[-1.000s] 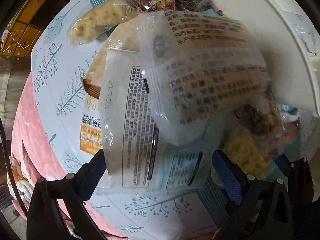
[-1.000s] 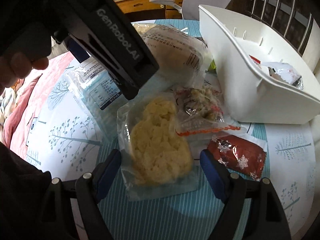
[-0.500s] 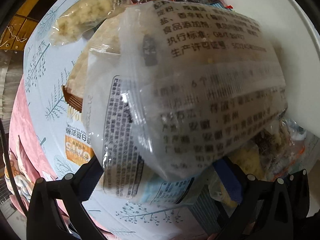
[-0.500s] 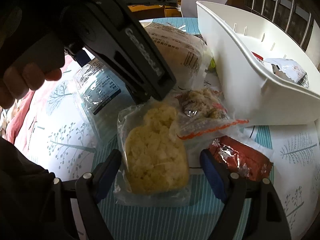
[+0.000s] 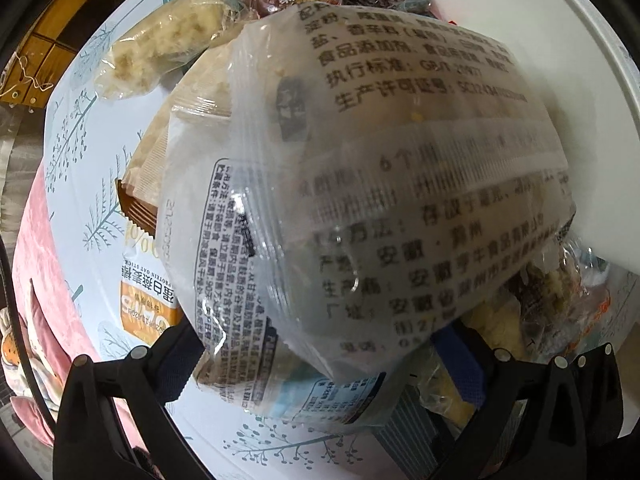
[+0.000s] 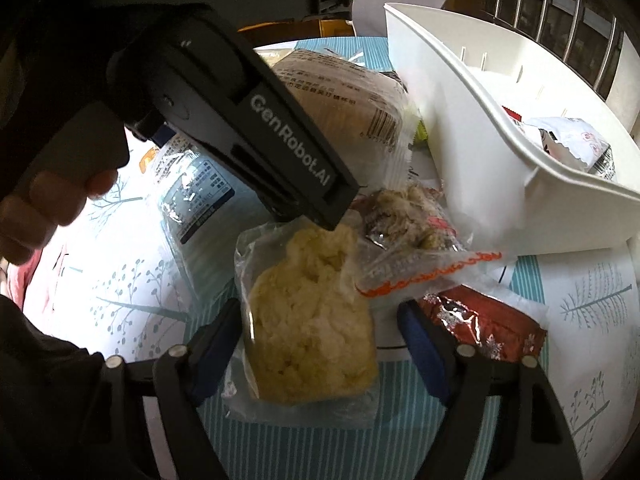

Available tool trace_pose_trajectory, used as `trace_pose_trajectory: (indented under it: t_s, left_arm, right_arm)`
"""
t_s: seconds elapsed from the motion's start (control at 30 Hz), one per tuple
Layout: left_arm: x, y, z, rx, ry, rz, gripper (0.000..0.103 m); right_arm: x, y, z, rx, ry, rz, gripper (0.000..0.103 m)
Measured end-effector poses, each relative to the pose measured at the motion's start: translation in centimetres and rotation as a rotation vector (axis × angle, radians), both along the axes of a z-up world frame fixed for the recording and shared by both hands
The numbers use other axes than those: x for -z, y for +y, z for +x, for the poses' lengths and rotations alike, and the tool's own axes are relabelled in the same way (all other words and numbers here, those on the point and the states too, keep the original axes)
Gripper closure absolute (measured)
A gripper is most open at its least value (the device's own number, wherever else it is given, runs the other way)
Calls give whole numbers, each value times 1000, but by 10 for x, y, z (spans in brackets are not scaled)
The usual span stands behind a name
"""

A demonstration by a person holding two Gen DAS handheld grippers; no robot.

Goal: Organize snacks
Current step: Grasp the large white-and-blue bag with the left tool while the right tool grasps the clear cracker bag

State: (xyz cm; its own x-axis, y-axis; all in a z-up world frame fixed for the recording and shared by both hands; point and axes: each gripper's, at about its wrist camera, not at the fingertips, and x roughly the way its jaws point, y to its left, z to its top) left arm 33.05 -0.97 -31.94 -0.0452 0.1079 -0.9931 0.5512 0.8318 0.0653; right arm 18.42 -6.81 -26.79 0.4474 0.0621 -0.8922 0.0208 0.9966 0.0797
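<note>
A big translucent bag (image 5: 420, 184) printed with black text fills the left wrist view. It rests on a white label-printed pack (image 5: 224, 264). My left gripper (image 5: 316, 360) points straight down over both, its fingers wide apart on either side. In the right wrist view a clear pack of yellow crumbly snack (image 6: 312, 320) lies between the fingers of my right gripper (image 6: 320, 344). Those jaws are closing. The right pad still stands clear of the pack. The left gripper's black housing (image 6: 260, 136) hangs just behind it, above the big bag (image 6: 340, 108).
A white basket (image 6: 480, 140) stands at the right with wrapped snacks (image 6: 568, 140) inside. Beside the yellow pack lie a clear pack with an orange seam (image 6: 408, 224) and a red foil pack (image 6: 488, 324). A person's hand (image 6: 52, 208) is at the left. An orange oat-stick pack (image 5: 144, 304) lies under the pile.
The left gripper has sunk, so the big bag looms larger between its fingers. The right gripper has crept forward over the yellow pack and its fingers have drawn slightly closer together.
</note>
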Motion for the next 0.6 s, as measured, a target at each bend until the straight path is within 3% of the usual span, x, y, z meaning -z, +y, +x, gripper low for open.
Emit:
trace_pose_trajectory:
  t_s: [0.1, 0.6]
  left_arm:
    - [-4, -1, -6, 9, -8, -3, 4]
    - [-36, 56, -52, 10, 1, 3, 11]
  right_arm:
    - [-2, 2, 0, -4, 5, 28, 44]
    - [-14, 17, -17, 123, 74, 37, 45]
